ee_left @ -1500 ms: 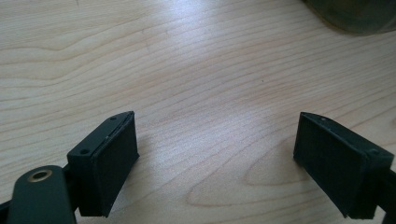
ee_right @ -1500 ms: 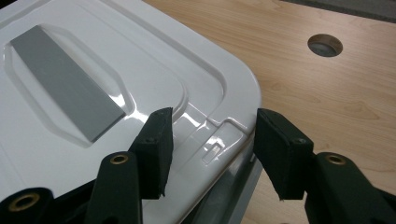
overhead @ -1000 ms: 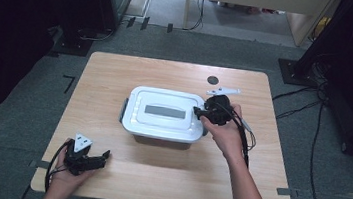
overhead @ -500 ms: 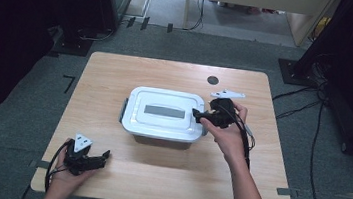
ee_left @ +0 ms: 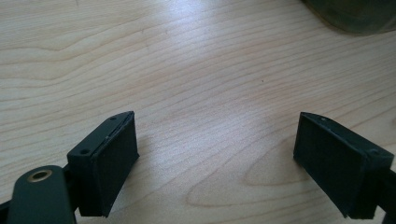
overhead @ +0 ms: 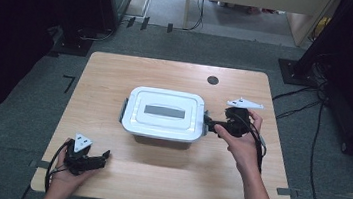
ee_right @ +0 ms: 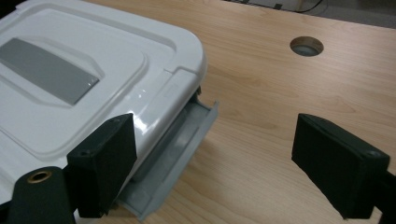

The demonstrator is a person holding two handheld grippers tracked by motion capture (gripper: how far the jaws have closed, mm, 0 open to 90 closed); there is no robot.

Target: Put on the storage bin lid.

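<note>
white lidded box [overhead: 164,113] with grey label panel [overhead: 165,111], grey side latch [ee_right: 175,161], pale woodgrain table [overhead: 117,75], black fingers [ee_right: 102,163]

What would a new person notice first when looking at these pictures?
First, the white storage box with its grey-panelled lid, in the middle of the wooden table. At its right end the grey latch hangs flipped outward, and the right claw is beside it; its jaws have just been opening and hold nothing. The left claw rests open at the table's near left corner.

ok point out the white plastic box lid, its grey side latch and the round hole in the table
white plastic box lid [ee_right: 93,56], right gripper view, top panel
grey side latch [ee_right: 180,149], right gripper view, open flap
round hole [ee_right: 306,45], right gripper view, its middle
</note>
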